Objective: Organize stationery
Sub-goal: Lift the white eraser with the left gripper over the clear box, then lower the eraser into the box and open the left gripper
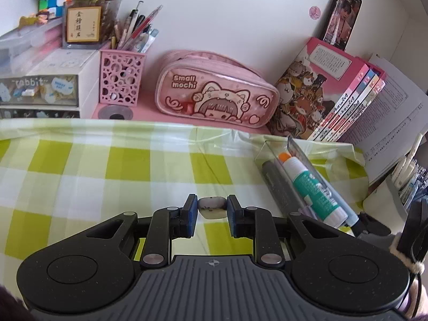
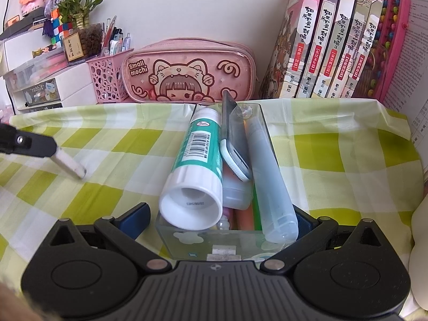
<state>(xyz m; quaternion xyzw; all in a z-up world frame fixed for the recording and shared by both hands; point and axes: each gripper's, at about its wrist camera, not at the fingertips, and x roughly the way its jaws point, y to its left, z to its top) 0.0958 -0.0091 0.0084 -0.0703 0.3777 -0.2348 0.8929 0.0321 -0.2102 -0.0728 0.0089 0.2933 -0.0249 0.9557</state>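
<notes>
1. The left gripper (image 1: 212, 208) is clamped on a small, dirty white eraser (image 1: 211, 207), its blue pads pressing both ends; in the right wrist view the eraser (image 2: 70, 166) hangs clear above the green-and-white checked cloth (image 1: 107, 176) on the tabletop.
2. The right gripper (image 2: 222, 220) has its jaws wide apart, one finger on each side of the near end of a clear rectangular box (image 2: 214, 240); whether the pads touch its walls cannot be told.
3. The box lies lengthwise on the cloth and holds a green-and-white glue stick (image 2: 198, 160), a pale blue tube (image 2: 267, 176), a utility knife (image 2: 234, 144) and coloured markers underneath.
4. Behind the cloth, a pink "Small mochi" pencil case (image 2: 187, 72) lies between a pink pen holder (image 2: 107, 77) and a row of books (image 2: 334, 40).
</notes>
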